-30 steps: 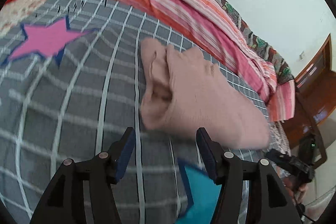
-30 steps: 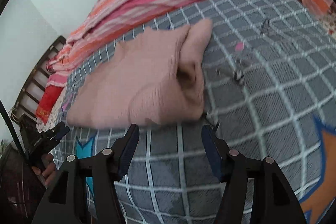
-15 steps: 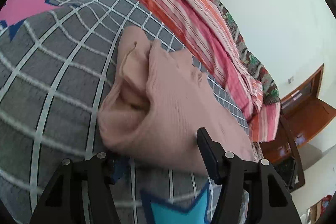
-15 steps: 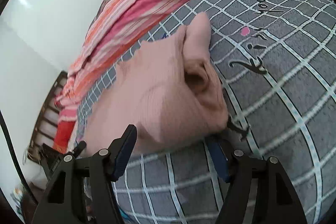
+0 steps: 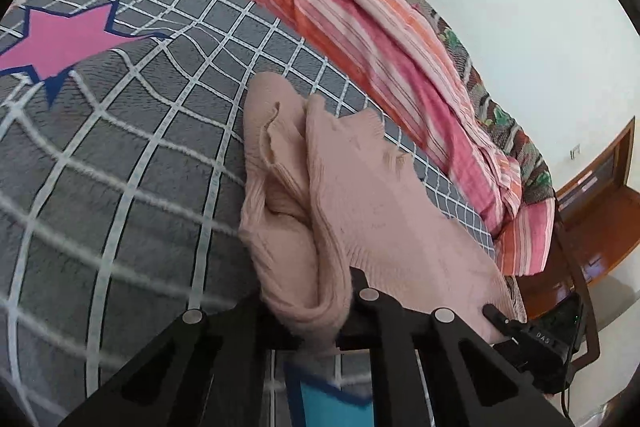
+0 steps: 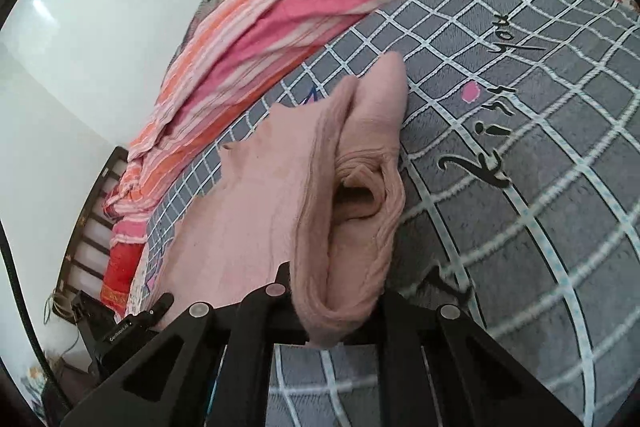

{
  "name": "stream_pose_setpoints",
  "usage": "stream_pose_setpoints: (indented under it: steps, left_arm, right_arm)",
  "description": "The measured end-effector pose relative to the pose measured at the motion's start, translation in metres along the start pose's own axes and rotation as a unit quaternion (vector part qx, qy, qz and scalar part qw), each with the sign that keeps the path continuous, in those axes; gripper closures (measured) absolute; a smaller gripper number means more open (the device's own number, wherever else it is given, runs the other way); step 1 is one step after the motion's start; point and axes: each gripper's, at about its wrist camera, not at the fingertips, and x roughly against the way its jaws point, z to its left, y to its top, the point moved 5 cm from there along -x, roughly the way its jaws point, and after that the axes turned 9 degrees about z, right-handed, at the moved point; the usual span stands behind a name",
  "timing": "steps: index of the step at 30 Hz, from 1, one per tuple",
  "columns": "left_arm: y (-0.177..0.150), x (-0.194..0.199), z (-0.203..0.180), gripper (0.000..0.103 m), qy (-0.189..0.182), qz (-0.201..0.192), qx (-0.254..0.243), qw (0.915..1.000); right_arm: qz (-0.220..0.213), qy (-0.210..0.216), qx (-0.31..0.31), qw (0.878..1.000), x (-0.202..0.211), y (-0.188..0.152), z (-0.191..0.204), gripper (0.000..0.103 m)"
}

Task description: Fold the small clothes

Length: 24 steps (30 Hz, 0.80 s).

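While black script marks the blanket [image 6: 520, 227], both grippers pinch the sweater [image 5: 360, 211].

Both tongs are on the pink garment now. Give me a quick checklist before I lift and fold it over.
1. Left tongs pinching the pink garment: ok.
2. Right tongs pinching the garment's near edge: ok.
3. All layers caught in each grip: cannot tell.
4. Garment lying flat: not ok, it is bunched with an open fold.
5. Checked blanket left out of the grips: cannot tell.
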Motion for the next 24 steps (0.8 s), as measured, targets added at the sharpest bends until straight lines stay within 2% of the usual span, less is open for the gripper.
stream_pose_setpoints:
  steps: [9, 11, 12, 14, 16, 19, 21, 24]
  left_arm:
    - [-0.069, 0.039, -0.010, 0.093, -0.005, 0.010, -0.031, 0.9995]
    - [-0.077, 0.041, -0.011, 0.093, 0.000, 0.023, -0.043, 0.9988]
    - [-0.079, 0.040, -0.012, 0.091, 0.003, 0.032, -0.049, 0.9983]
    - [-0.077, 0.042, -0.009, 0.086, 0.010, 0.042, -0.051, 0.9978]
    - [-0.072, 0.050, -0.005, 0.077, 0.010, 0.036, -0.048, 0.9981]
    - [-0.056, 0.069, -0.003, 0.067, 0.041, -0.006, -0.058, 0.9974]
    - [-0.041, 0.077, -0.008, 0.065, 0.055, -0.030, -0.075, 0.9952]
    - [-0.015, 0.075, -0.021, 0.064, 0.055, -0.039, -0.088, 0.9938]
  right_arm:
    - [0.013, -0.013, 0.026, 1.000, 0.050, -0.049, -0.015, 0.095]
    - [0.018, -0.029, 0.038, 0.999, 0.055, -0.057, -0.018, 0.093]
    - [0.024, -0.046, 0.052, 0.997, 0.055, -0.062, -0.018, 0.087]
    - [0.023, -0.076, 0.075, 0.994, 0.059, -0.066, -0.021, 0.077]
    - [0.005, -0.101, 0.096, 0.990, 0.069, -0.064, -0.021, 0.065]
    - [-0.029, -0.113, 0.100, 0.988, 0.085, -0.049, -0.023, 0.060]
    - [-0.040, -0.107, 0.099, 0.988, 0.090, -0.033, -0.020, 0.060]
    - [-0.047, -0.109, 0.107, 0.987, 0.087, -0.007, -0.013, 0.060]
